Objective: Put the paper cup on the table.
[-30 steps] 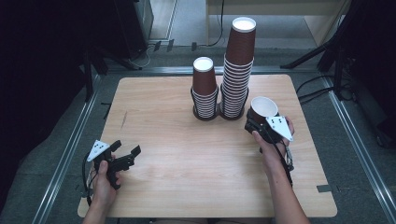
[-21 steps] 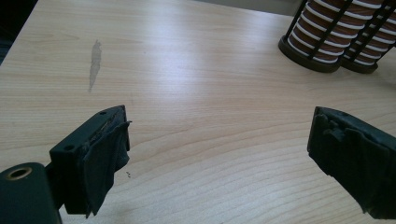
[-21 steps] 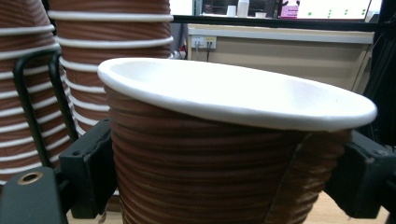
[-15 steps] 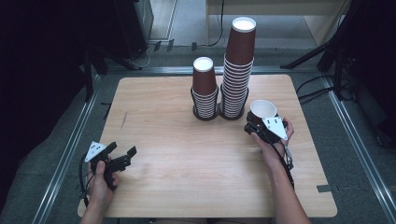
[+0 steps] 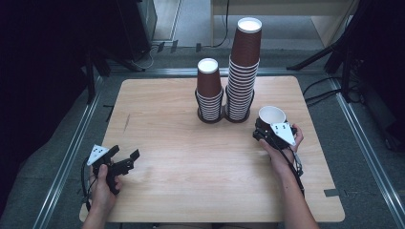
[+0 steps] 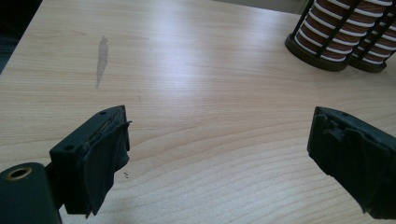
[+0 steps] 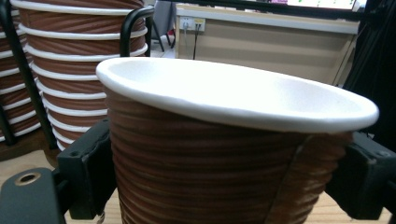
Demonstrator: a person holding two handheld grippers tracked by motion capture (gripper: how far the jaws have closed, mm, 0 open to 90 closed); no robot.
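Note:
A brown ribbed paper cup [image 5: 271,115] with a white inside stands mouth up, and my right gripper [image 5: 267,128] is shut on its wall. It sits just right of the tall stack of upside-down brown cups [image 5: 244,71]. In the right gripper view the cup [image 7: 224,154] sits between both jaws, with the stack [image 7: 60,70] behind it on the left. A shorter stack [image 5: 209,90] stands to the left of the tall one. My left gripper [image 5: 125,152] rests near the table's front left corner, open with nothing between its jaws [image 6: 219,135].
Both stacks sit in black wire holders [image 6: 327,46] at the back middle of the wooden table [image 5: 191,157]. A faint grey smear [image 6: 101,56] marks the wood on the left. Metal rails and dark floor surround the table.
The right gripper with the cup has drifted slightly toward the person. The left gripper has stayed where it was.

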